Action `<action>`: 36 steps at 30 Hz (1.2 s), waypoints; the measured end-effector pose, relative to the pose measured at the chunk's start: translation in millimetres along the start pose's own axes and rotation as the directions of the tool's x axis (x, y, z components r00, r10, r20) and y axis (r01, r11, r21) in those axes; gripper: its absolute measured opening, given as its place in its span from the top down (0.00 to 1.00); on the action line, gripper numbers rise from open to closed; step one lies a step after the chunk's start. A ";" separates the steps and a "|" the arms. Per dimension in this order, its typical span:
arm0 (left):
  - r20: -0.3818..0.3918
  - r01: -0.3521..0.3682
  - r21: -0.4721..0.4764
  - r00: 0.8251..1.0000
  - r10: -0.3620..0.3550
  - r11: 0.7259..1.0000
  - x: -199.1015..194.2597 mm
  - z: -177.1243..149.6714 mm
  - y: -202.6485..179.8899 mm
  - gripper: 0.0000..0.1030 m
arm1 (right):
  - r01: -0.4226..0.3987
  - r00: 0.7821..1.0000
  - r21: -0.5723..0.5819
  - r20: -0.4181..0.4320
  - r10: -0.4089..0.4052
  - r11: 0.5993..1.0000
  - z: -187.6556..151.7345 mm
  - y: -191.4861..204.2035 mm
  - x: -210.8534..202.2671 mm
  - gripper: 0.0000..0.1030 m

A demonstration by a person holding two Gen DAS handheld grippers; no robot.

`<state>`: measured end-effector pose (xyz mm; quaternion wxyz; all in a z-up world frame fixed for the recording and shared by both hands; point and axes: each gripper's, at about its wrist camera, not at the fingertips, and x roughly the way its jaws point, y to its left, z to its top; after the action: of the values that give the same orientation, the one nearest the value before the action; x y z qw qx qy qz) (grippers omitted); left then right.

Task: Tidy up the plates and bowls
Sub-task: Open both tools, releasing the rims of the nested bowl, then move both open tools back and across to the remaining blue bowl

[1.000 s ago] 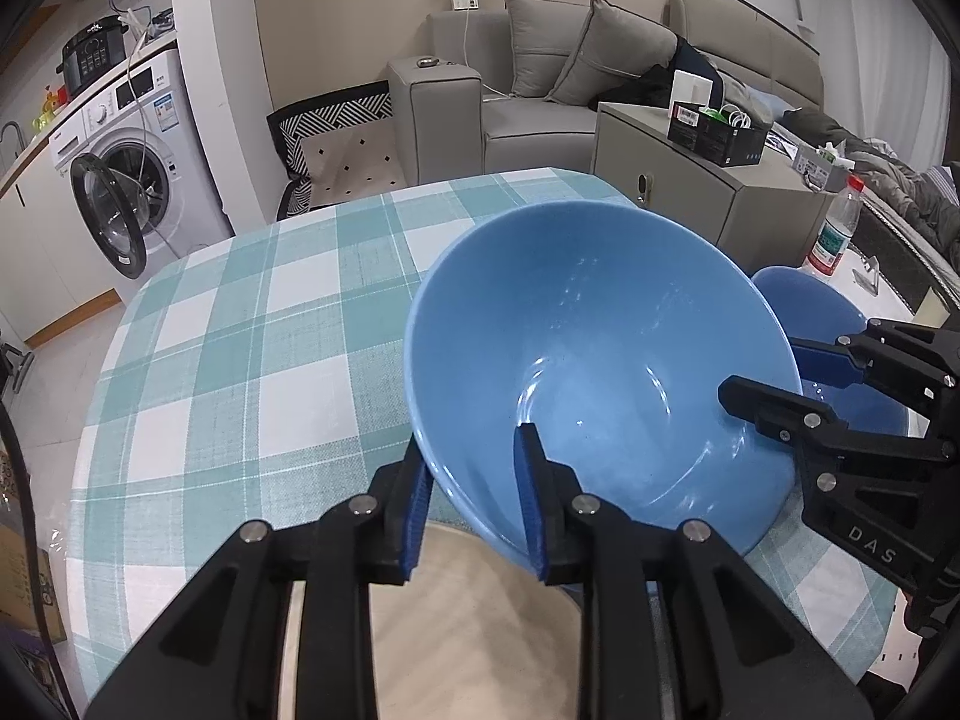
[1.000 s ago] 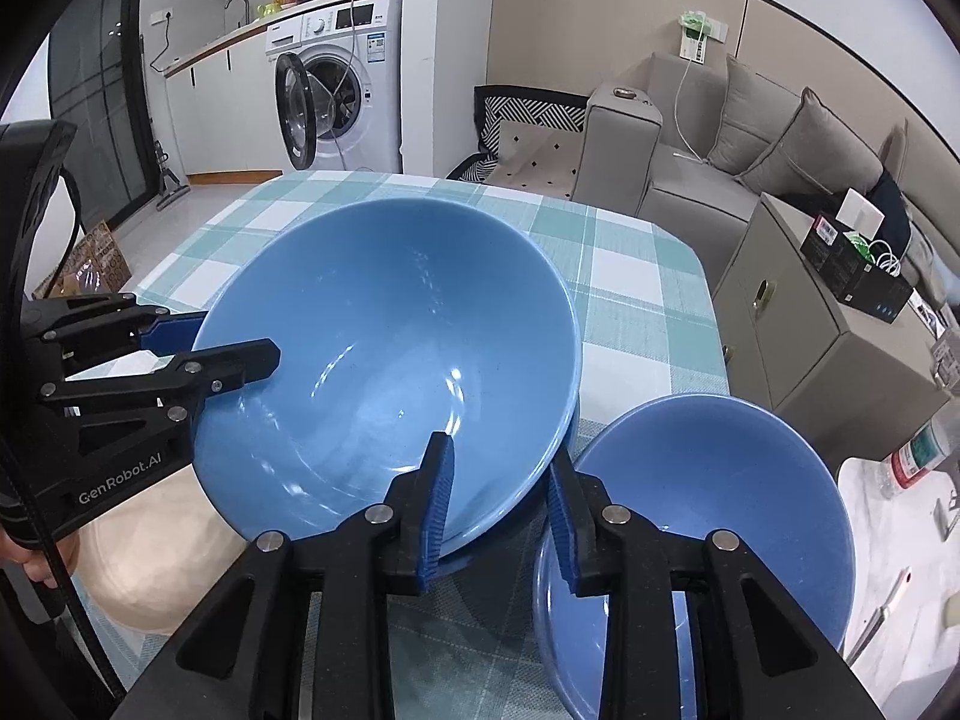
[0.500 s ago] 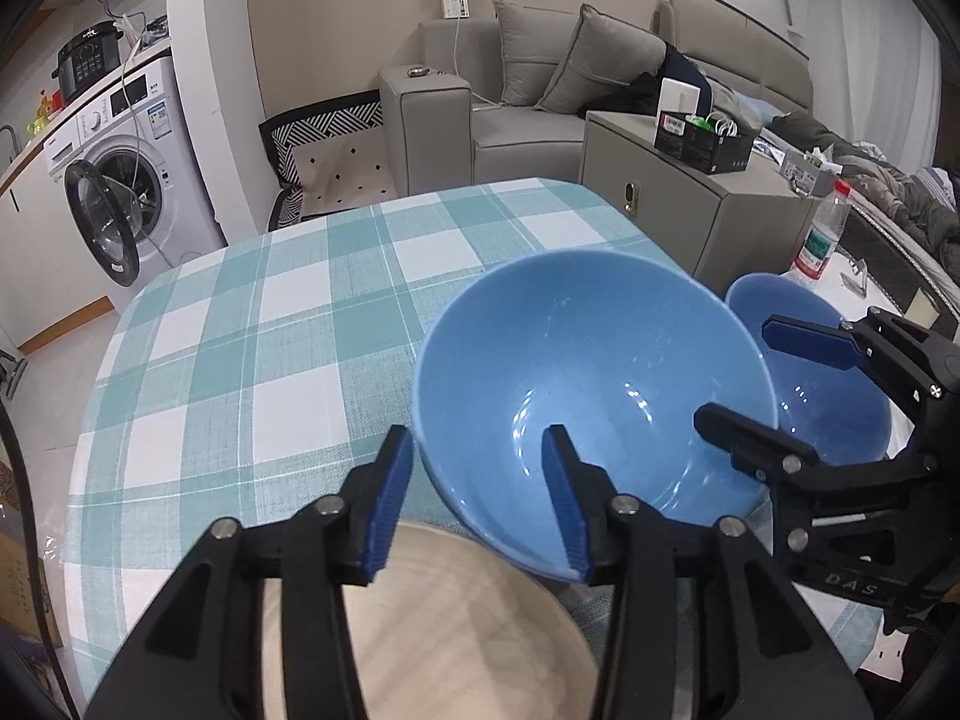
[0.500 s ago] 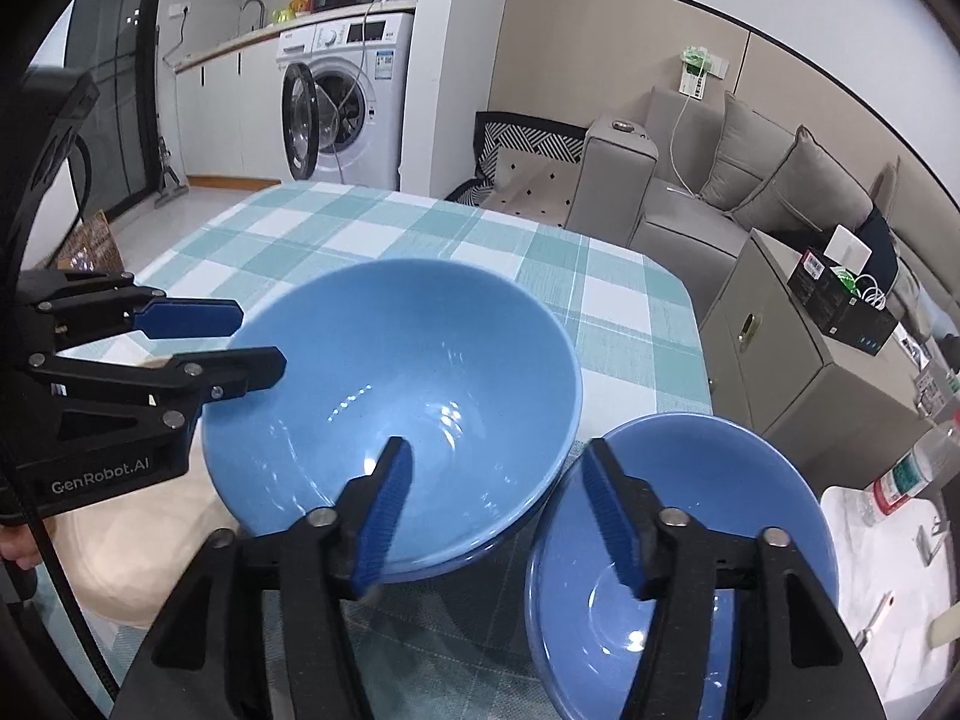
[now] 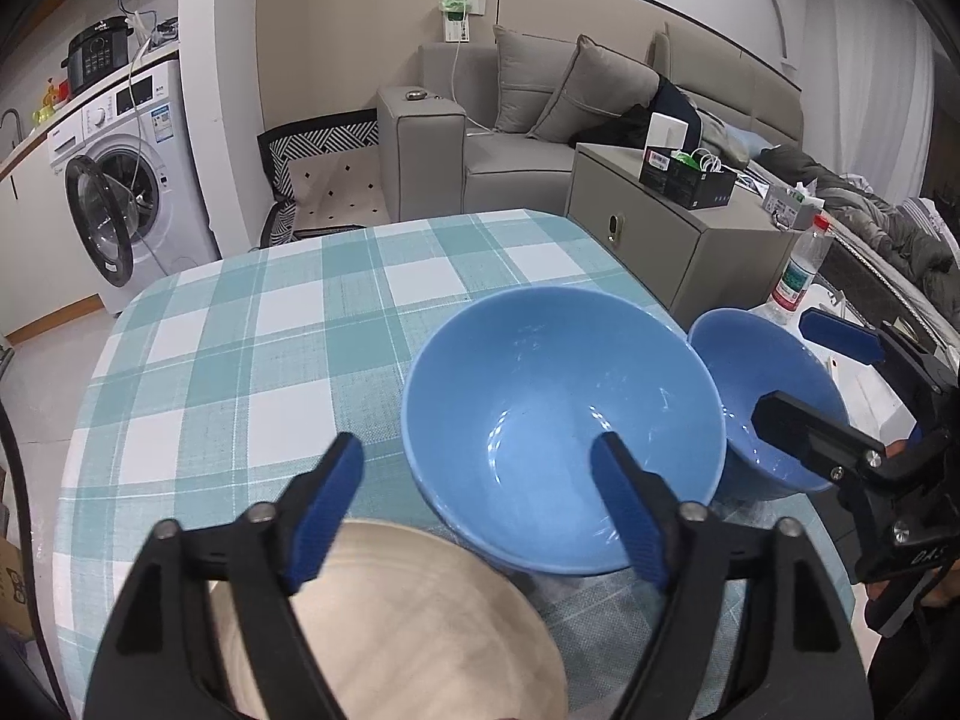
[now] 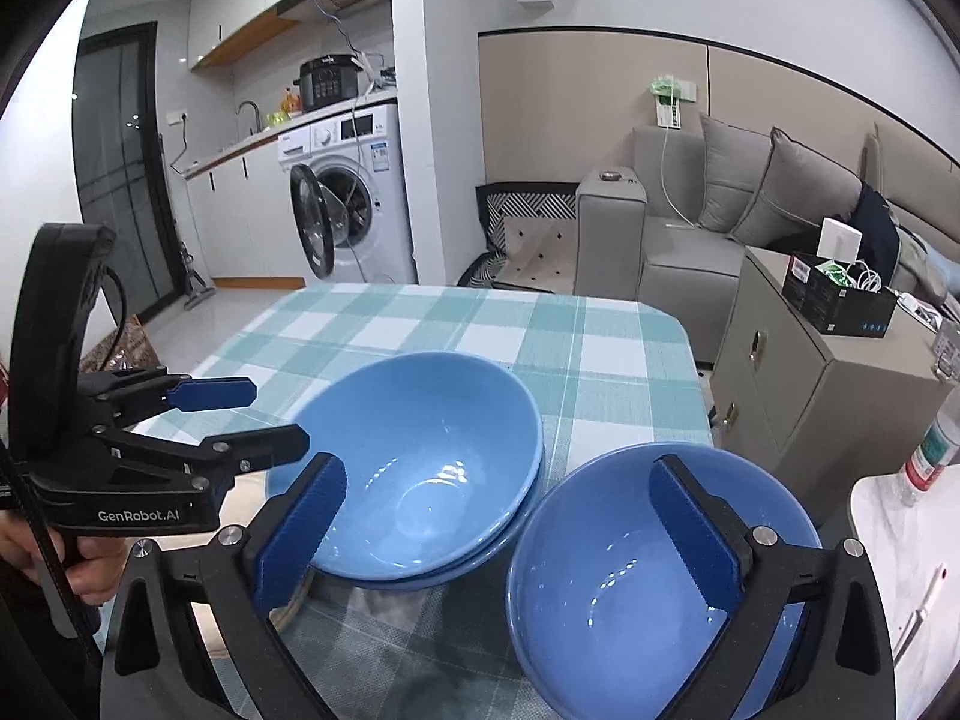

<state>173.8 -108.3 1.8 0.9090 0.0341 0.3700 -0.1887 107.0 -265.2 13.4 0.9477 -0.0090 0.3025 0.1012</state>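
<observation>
Two grippers spread wide and we have let go: our left gripper [image 5: 477, 468] and right gripper [image 6: 498, 480] have just been opening, nothing pinched between the pads. Our big blue bowl [image 5: 561, 429] sits on the checked tablecloth [image 5: 240, 354], nested on another; a smaller blue bowl [image 6: 630, 588] stands just beside it, the beige plate [image 5: 408, 618] near us

Two glossy blue bowls [image 6: 420, 474] sit nested upright at the table's near middle, a smaller blue bowl [image 6: 636, 576] just right, a beige plate [image 5: 408, 618] near left.
</observation>
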 end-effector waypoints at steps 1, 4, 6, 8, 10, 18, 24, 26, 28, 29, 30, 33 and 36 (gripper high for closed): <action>0.004 0.009 0.003 1.000 -0.009 1.000 -2.0 -0.5 -1.2 0.19 | 0.000 1.000 -0.002 -0.001 0.000 1.000 -0.3 -1.5 -1.8 0.01; 0.028 0.013 0.003 1.000 -0.013 1.000 -7.3 -0.2 -3.5 0.02 | 0.010 1.000 -0.013 0.012 -0.010 1.000 -3.8 -7.2 -8.8 0.00; 0.046 0.000 0.005 0.999 -0.001 1.000 -10.9 0.3 -5.4 0.00 | 0.011 1.000 0.008 0.019 -0.011 1.000 -7.1 -14.8 -14.1 0.00; 0.048 -0.006 0.003 0.999 0.006 1.000 -12.5 1.3 -6.8 0.00 | 0.002 1.000 0.038 0.028 -0.003 0.999 -7.1 -22.2 -18.5 0.00; 0.053 -0.008 -0.008 0.999 0.009 1.000 -14.7 2.3 -7.3 0.00 | 0.012 1.000 0.053 0.028 -0.013 0.999 -5.0 -29.2 -22.6 0.00; 0.058 0.001 -0.034 0.998 0.001 0.999 -20.5 1.9 -20.8 0.00 | 0.025 0.998 0.087 0.050 -0.030 0.996 -1.4 -45.5 -54.7 0.00; 0.059 -0.013 -0.012 0.998 0.013 1.000 -20.5 -1.8 -41.2 0.00 | 0.044 0.996 0.098 0.071 -0.051 0.994 -1.3 -59.0 -71.8 0.00; 0.056 -0.014 -0.009 0.998 0.015 1.000 -20.8 -3.1 -48.1 0.00 | 0.096 0.993 0.106 0.056 -0.103 0.990 -3.4 -66.7 -71.3 0.00; 0.057 -0.016 -0.010 0.998 0.016 1.000 -21.0 -4.5 -54.1 0.00 | 0.156 0.986 0.103 0.044 -0.162 0.982 -5.8 -72.5 -71.9 0.00; 0.058 -0.016 -0.010 0.998 0.017 1.000 -21.1 -5.1 -56.8 0.00 | 0.190 0.980 0.098 0.037 -0.194 0.977 -7.0 -76.0 -72.4 0.00; 0.057 -0.015 -0.010 0.998 0.016 1.000 -21.2 -6.0 -60.0 0.00 | 0.206 0.977 0.095 0.034 -0.209 0.974 -7.2 -79.0 -72.4 0.00; 0.054 -0.015 -0.005 0.998 0.015 1.000 -20.8 -8.5 -68.7 0.00 | 0.211 0.976 0.105 0.031 -0.216 0.972 -9.2 -89.2 -75.0 0.00; 0.047 -0.015 -0.010 0.999 0.015 1.000 -18.2 -10.8 -76.3 0.00 | 0.210 0.976 0.115 0.030 -0.215 0.971 -10.7 -97.4 -76.5 0.00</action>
<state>126.6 -171.1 12.4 0.9190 0.0283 0.3491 -0.1809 59.2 -375.6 44.4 0.9583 0.0134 0.2850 -0.0176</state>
